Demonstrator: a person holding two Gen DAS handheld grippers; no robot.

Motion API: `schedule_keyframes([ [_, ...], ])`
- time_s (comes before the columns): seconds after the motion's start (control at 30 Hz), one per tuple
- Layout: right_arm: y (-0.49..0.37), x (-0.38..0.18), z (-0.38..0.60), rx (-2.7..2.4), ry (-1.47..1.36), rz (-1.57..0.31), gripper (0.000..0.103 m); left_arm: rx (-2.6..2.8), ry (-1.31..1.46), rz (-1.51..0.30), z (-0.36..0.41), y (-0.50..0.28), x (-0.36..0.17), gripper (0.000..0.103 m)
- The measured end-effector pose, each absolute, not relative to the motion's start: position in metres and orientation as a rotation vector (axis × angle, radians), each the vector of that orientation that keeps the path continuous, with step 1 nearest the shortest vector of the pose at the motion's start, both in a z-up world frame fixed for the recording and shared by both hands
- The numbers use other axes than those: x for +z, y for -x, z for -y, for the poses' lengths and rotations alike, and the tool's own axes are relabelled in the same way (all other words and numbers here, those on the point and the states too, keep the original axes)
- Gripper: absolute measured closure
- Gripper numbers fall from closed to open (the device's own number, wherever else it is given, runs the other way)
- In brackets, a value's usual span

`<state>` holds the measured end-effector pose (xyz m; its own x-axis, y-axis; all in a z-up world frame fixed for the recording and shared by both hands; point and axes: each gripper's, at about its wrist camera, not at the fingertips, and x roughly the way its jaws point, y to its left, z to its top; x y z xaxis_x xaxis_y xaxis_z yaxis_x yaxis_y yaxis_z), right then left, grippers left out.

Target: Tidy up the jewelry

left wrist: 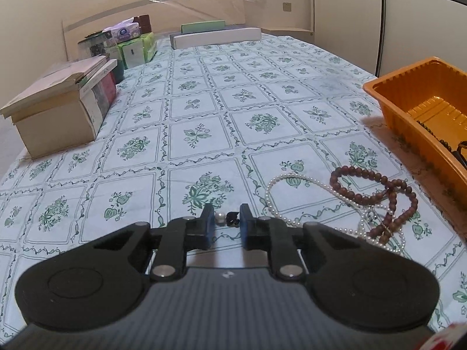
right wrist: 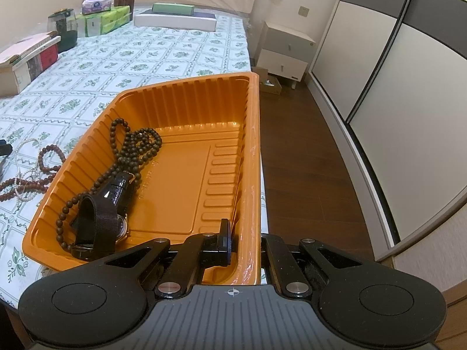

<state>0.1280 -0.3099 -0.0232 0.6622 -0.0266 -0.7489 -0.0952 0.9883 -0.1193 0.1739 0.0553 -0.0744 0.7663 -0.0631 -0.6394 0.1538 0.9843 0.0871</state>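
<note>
A bed [left wrist: 204, 87] under a white sheet printed with green flower squares fills both views, its pale headboard wrapped in clear plastic at 12 o'clock. In the right wrist view a white and grey sliding-door wardrobe [right wrist: 394, 87] stands at 3 o'clock, above a dark wooden floor [right wrist: 306, 160], with a small white nightstand [right wrist: 287, 49] at 1 o'clock. Stacked cardboard boxes [left wrist: 58, 110] sit at 9 o'clock in the left wrist view. The orange ribbed plastic tray [right wrist: 186, 93] lies at the bed's right edge, open side up, its long axis pointing from 6 towards 12 o'clock along that edge. The right tool [right wrist: 245, 242] is clamped on the tray's right long wall near the close corner. Inside, at 9 o'clock, lie a strand of dark round beads [right wrist: 137, 145] and a black strap watch [right wrist: 99, 221]. On the sheet beside the tray's left wall, a reddish-brown wooden bead strand [left wrist: 359, 197] crosses a white pearl necklace [left wrist: 280, 178]. The left tool [left wrist: 227, 221] is narrowed onto a small pearl-and-black piece [left wrist: 219, 218] lying crosswise, both pads seemingly touching it.
</note>
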Motion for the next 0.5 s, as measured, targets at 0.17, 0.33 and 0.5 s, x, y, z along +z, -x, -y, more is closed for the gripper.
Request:
schedule_keyframes([
  [0.17, -0.128, -0.024, 0.311, 0.039, 0.152, -0.845, 0.099, -0.119, -0.141, -0.679, -0.054, -0.167, -0.068, 0.087],
  [0.33, -0.128, -0.023, 0.310, 0.040, 0.151, -0.844, 0.099, -0.124, -0.139, -0.676, -0.051, -0.161, -0.061, 0.087],
  [0.5, -0.127, -0.022, 0.309, 0.042, 0.151, -0.843, 0.099, -0.136, -0.129, -0.671, -0.048, -0.157, -0.055, 0.087],
])
